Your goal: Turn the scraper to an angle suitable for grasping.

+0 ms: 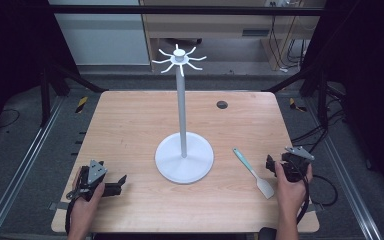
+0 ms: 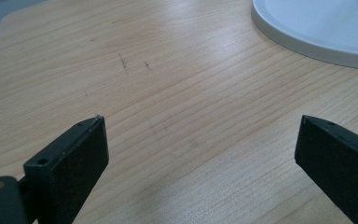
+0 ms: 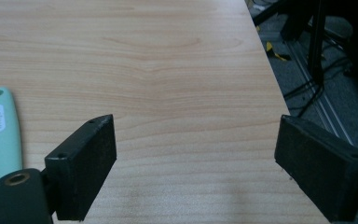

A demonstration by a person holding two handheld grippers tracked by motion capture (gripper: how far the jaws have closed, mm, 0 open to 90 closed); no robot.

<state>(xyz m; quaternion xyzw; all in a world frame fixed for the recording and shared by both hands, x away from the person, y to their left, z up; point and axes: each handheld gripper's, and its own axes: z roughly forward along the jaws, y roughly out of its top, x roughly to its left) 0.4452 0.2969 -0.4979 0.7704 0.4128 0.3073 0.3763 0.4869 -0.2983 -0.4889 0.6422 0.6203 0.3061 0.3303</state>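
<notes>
While both jaws gape wide and empty, left hand-held gripper (image 1: 121, 183) and right hand-held gripper (image 1: 270, 164) rest on the worktop (image 1: 130, 120), flanking a white stand (image 1: 184, 157) and spatula (image 1: 253, 173).

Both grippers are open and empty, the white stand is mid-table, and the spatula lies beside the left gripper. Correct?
Not quite: the spatula lies beside the right gripper, not the left gripper, as the high view shows; its mint handle also shows in the right gripper view. The rest holds: both grippers are open and empty, and the white stand is mid-table.
</notes>
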